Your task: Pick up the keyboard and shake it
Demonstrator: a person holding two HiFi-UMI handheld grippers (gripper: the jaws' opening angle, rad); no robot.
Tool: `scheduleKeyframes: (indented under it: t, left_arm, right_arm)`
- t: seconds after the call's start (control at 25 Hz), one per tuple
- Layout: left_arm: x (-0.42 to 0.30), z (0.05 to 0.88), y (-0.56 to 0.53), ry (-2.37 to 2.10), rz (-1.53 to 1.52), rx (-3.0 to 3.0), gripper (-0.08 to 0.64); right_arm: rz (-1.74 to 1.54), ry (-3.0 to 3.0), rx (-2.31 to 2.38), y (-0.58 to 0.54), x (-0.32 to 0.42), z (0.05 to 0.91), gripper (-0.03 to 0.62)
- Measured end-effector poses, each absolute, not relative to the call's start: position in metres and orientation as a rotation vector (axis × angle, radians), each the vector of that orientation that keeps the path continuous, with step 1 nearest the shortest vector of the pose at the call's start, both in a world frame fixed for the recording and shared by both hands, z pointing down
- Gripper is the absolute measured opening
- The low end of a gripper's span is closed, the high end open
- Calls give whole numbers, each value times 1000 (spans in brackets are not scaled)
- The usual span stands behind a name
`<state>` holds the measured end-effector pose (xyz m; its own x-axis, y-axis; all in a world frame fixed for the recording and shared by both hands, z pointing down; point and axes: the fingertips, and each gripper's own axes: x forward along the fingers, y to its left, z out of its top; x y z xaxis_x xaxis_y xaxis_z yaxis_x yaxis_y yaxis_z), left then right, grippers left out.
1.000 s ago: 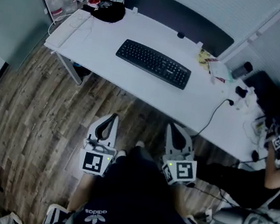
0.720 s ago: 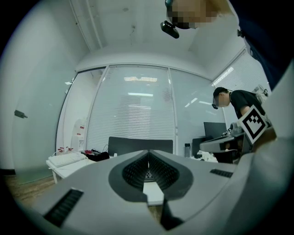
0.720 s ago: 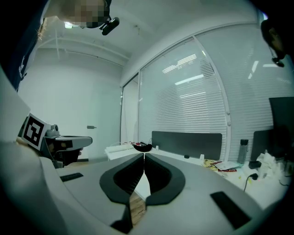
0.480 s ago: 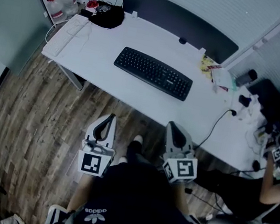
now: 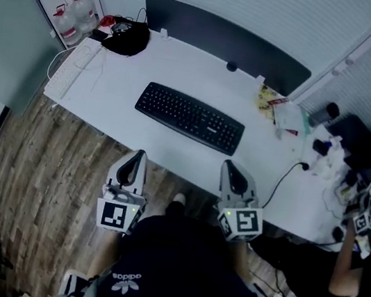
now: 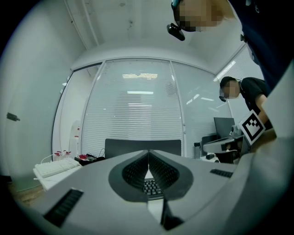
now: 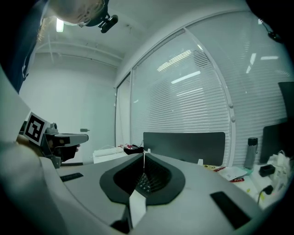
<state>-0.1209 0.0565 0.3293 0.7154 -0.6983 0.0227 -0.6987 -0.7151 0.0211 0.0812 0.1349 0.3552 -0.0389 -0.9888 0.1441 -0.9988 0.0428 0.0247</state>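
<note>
In the head view, the wearer's dark top (image 5: 171, 276) fills the 6 o'clock edge. Just above it the two grippers are held side by side and point toward the desk. The left gripper (image 5: 139, 155) sits at about 7 o'clock and the right gripper (image 5: 230, 167) at about 5 o'clock. Each has its jaws pressed together with nothing between them, and its own view shows the tips meeting in a thin line. Both are short of the desk's near edge and apart from everything on it. Grey-brown plank floor (image 5: 41, 169) runs under them and out toward 9 o'clock. The white desk (image 5: 121, 88) lies slantwise across the middle. The black keyboard (image 5: 189, 117) lies flat on it just past centre toward 12 o'clock, parallel to the near edge, with bare top on all sides. A black cable (image 5: 282, 169) trails over the near edge at 3 o'clock. Another person's arm (image 5: 356, 243) holds a marker-cubed gripper at the far right. Further back, a white keyboard-like slab (image 5: 72, 70) rests at the 10 o'clock end. A black heap (image 5: 126, 37) and clear bottles (image 5: 75, 7) are at 11 o'clock. Papers and packets (image 5: 277, 107) with a dark bottle (image 5: 325, 111) are at 2 o'clock. A dark panel (image 5: 225, 37) stands along the desk's far edge, and behind it are pale slatted blinds (image 5: 265, 6).
</note>
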Motion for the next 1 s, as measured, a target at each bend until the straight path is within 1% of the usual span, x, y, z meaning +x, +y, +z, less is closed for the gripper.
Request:
scheduleKeyframes:
  t: [0.24, 0.48, 1.0]
  left_arm:
    - [-98, 330, 31, -1185, 37, 2907, 6]
    - [-77, 330, 20, -1134, 46, 2940, 6]
    - [-85, 347, -30, -1116, 98, 2917, 6]
  right_arm:
    - [146, -2131, 2159, 126, 118, 361, 6]
    - [190, -2088, 2220, 125, 139, 368, 7]
    - [315, -1956, 2305, 112, 153, 392, 7]
